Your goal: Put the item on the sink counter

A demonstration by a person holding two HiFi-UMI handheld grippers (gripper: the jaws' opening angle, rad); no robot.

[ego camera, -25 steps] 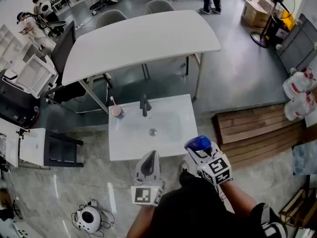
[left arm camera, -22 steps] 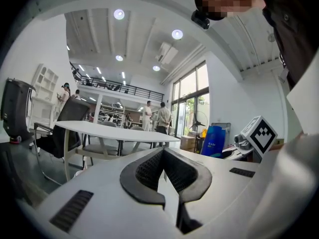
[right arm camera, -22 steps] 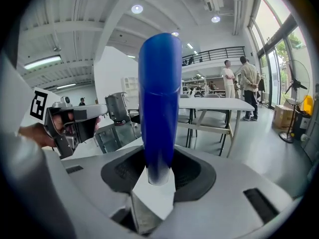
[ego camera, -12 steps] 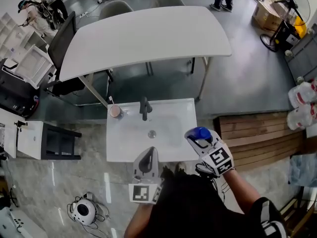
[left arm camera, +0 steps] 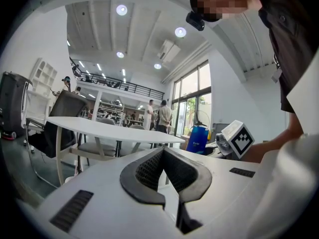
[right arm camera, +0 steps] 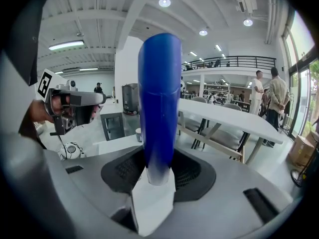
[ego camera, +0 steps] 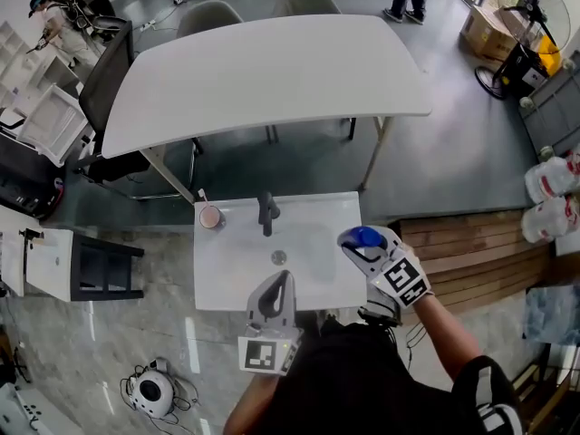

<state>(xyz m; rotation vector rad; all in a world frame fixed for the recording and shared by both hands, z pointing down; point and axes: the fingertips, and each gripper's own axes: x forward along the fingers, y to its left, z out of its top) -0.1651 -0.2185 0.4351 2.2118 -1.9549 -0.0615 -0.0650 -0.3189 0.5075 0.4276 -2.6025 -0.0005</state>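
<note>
The white sink counter (ego camera: 222, 279) stands just ahead of me, with a black faucet (ego camera: 266, 214) and a drain (ego camera: 279, 257) in its basin. My right gripper (ego camera: 358, 247) is shut on a blue tube (ego camera: 366, 236) at the counter's right edge. In the right gripper view the blue tube (right arm camera: 159, 103) rises upright between the pads, and its pale flat end sits low in the right gripper (right arm camera: 158, 168). My left gripper (ego camera: 284, 279) is over the counter's front edge. In its own view the left gripper (left arm camera: 162, 151) is shut with nothing in it, and the blue tube (left arm camera: 198, 138) shows off to the right.
A pink cup with a toothbrush (ego camera: 210, 217) stands on the counter's back left corner. Behind the sink is a large white table (ego camera: 263, 71) with chairs. A wooden pallet (ego camera: 471, 252) lies to the right, a white cabinet (ego camera: 50, 261) to the left, and a round white device (ego camera: 149, 390) on the floor.
Both grippers have moved forward to the sink counter. The left now reaches over its front edge, and the right, still holding the blue tube, is at its right edge.
</note>
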